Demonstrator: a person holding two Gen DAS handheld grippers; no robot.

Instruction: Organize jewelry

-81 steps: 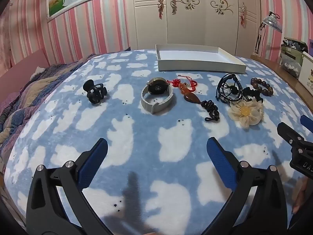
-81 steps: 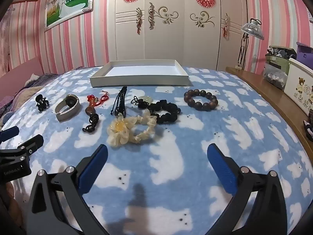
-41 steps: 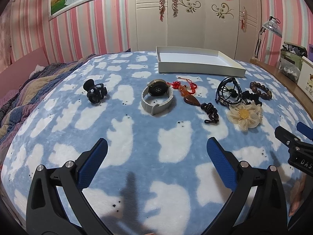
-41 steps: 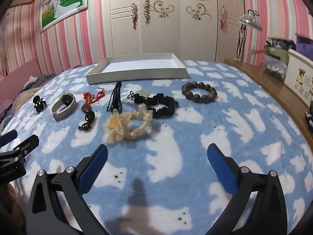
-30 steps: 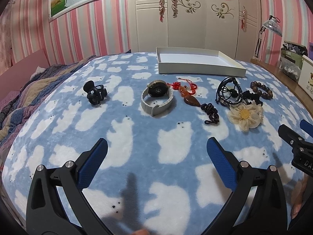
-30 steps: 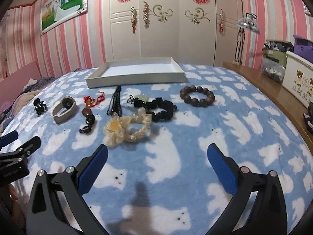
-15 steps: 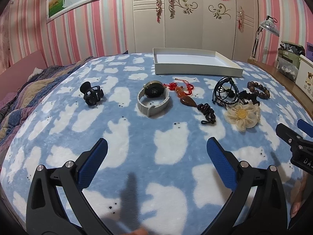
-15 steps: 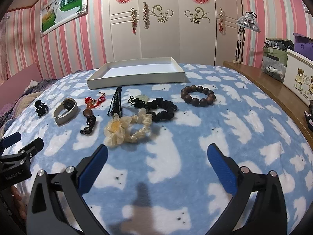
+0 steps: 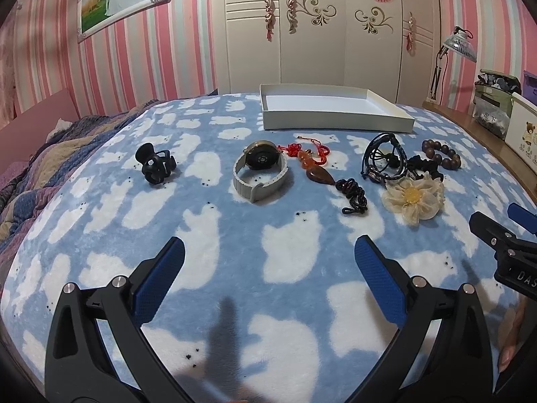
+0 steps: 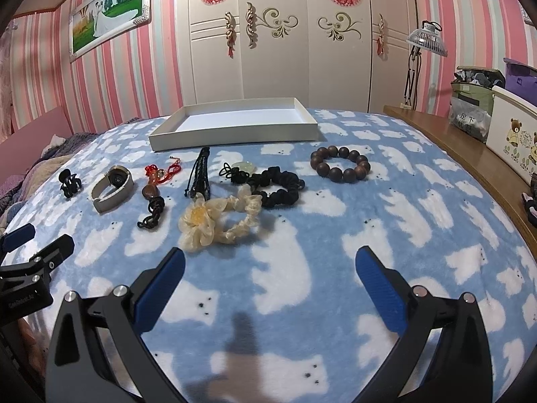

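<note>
Grippers (image 9: pixel 268 268) (image 10: pixel 268 268) agape above blanket (image 9: pixel 288 252)

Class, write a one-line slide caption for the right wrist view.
Open right hand-held gripper faces jewelry laid out on a bear-print blanket, before an empty white tray.

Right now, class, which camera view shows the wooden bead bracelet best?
The right wrist view: the wooden bead bracelet lies whole and apart from the other pieces. In the left wrist view it sits small at the far right, partly behind the black scrunchie.
</note>
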